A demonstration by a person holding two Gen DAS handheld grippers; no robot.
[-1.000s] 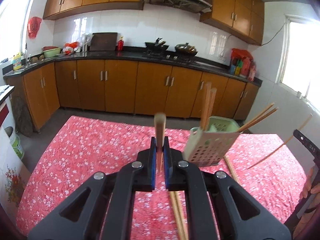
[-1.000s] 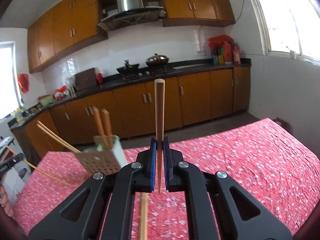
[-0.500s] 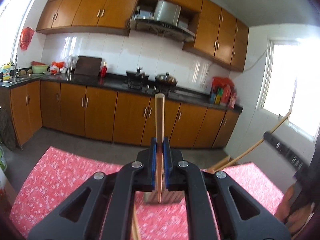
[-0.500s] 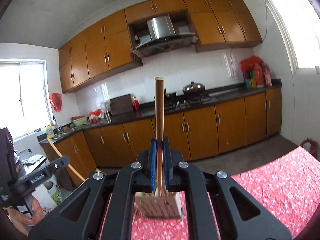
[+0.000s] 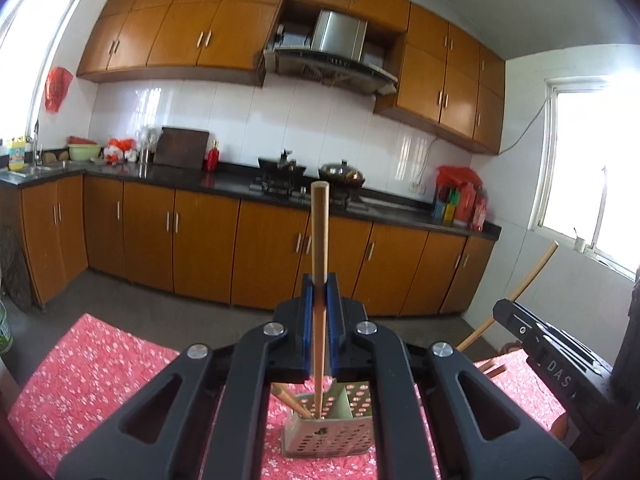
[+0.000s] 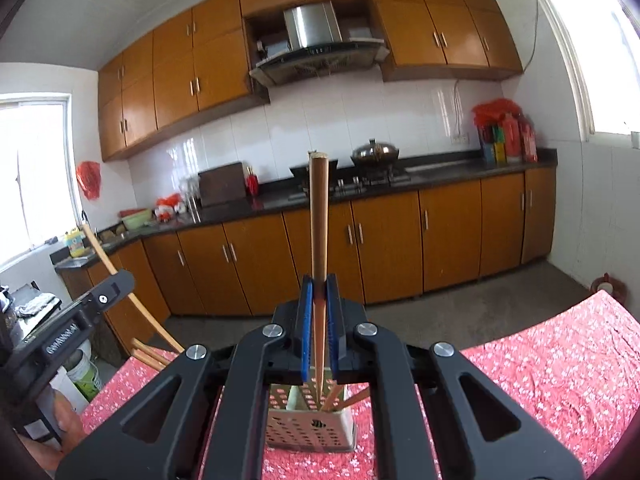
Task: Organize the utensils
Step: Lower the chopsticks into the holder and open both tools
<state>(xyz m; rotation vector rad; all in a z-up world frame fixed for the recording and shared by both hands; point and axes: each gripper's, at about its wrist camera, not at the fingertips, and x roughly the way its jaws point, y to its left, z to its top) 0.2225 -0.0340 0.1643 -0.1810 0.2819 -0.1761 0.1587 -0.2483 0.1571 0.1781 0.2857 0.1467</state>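
The left gripper (image 5: 319, 304) is clamped on a wooden chopstick (image 5: 319, 232), tip down over the perforated utensil holder (image 5: 328, 436). The right gripper (image 6: 319, 304) pinches another chopstick (image 6: 319, 216) above the same holder (image 6: 310, 432), which stands on the red floral tablecloth (image 6: 560, 364), orange kitchen cabinets (image 6: 384, 240) beyond.

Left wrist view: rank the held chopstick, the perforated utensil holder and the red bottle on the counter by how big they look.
1. Held chopstick, longest in frame, though nearness to the camera inflates it.
2. Perforated utensil holder, partly hidden behind the left gripper.
3. Red bottle, smallest, but far away.
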